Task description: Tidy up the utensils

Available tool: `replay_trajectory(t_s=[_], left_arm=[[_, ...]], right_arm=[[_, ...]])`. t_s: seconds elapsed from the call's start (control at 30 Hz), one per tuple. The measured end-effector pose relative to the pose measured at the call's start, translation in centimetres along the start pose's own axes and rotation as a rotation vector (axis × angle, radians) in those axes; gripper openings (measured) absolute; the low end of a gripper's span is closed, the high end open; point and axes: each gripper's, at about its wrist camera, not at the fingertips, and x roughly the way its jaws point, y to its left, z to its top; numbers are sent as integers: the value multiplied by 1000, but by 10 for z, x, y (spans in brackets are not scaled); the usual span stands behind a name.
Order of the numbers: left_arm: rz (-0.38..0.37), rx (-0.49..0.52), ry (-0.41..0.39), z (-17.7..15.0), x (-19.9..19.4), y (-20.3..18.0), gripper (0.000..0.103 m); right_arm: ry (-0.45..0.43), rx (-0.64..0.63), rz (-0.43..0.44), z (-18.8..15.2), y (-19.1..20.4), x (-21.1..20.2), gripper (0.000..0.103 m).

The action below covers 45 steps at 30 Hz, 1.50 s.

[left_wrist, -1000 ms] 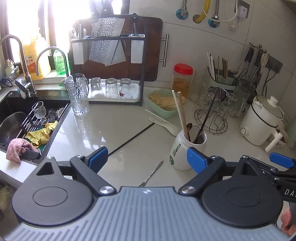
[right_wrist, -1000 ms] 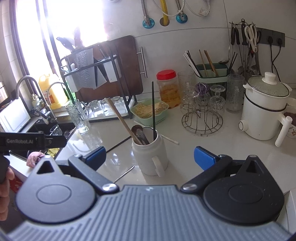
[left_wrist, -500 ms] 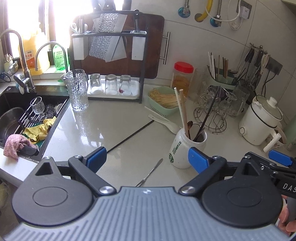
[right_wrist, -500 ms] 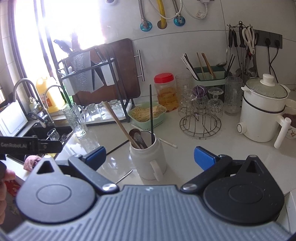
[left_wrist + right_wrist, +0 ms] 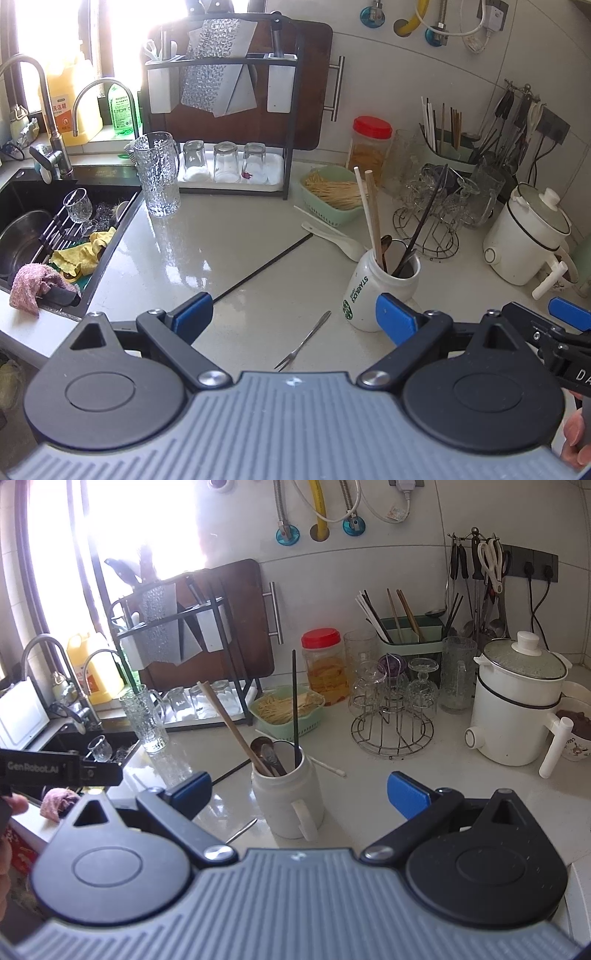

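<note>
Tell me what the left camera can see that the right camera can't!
Only the left wrist view shows the little fork's prongs, the white spoon, the green logo on the mug and the yellow cloth in the sink. Only the right wrist view shows the mug's handle and the bowl behind the white pot. Both show the white mug of utensils, the red-lidded jar and the open tongs.

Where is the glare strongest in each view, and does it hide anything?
Left wrist view: the window is blown out, and the yellow jug looks pale. Right wrist view: the window washes out the top of the rack; the mug stays clear. Straight wall lines bend in both.
</note>
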Motion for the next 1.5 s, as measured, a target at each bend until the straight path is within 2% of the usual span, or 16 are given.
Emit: replay_trajectory(t_s=[0.43,1.5], left_arm=[[7,-18,8,-1,-3,2,97],[-12,7,9,-1,-2,-1,97]], right_arm=[[-2,-5,3,-1,1,-1,103],[-8,-3,-6,-1,1,-3,103]])
